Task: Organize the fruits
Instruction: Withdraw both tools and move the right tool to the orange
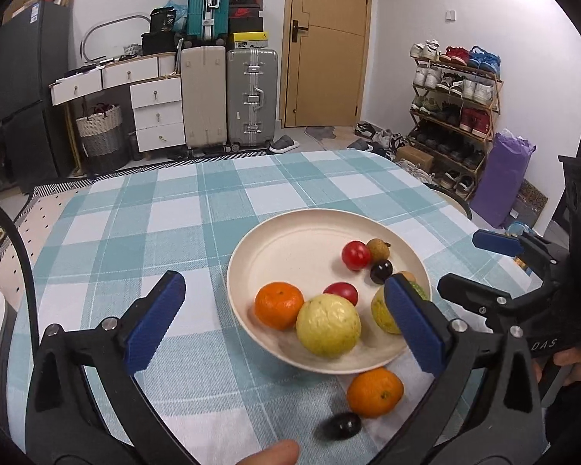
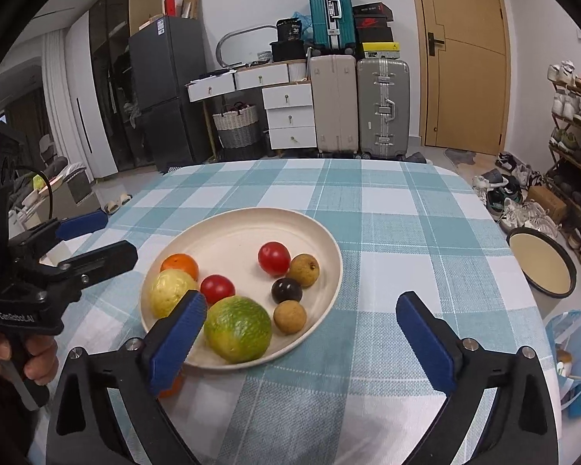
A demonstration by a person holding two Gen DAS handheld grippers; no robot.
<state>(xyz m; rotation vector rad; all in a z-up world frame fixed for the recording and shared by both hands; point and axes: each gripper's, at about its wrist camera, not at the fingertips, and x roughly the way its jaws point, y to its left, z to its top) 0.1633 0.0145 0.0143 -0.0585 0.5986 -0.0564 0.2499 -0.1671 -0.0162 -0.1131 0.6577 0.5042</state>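
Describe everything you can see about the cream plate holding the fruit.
The plate is round, shallow and cream coloured, matte like plastic or bamboo fibre, with a low raised rim. It sits flat on the teal checked tablecloth. Inside lie an orange, a yellow fruit, a green-yellow fruit, two red fruits, one dark round fruit and two small brown ones. A second orange and a dark fruit lie on the cloth just outside its near rim.

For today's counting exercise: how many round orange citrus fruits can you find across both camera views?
2. One round orange citrus fruit lies in the cream plate at its left side; a second orange sits on the checked tablecloth just outside the near rim. Others could be hidden.
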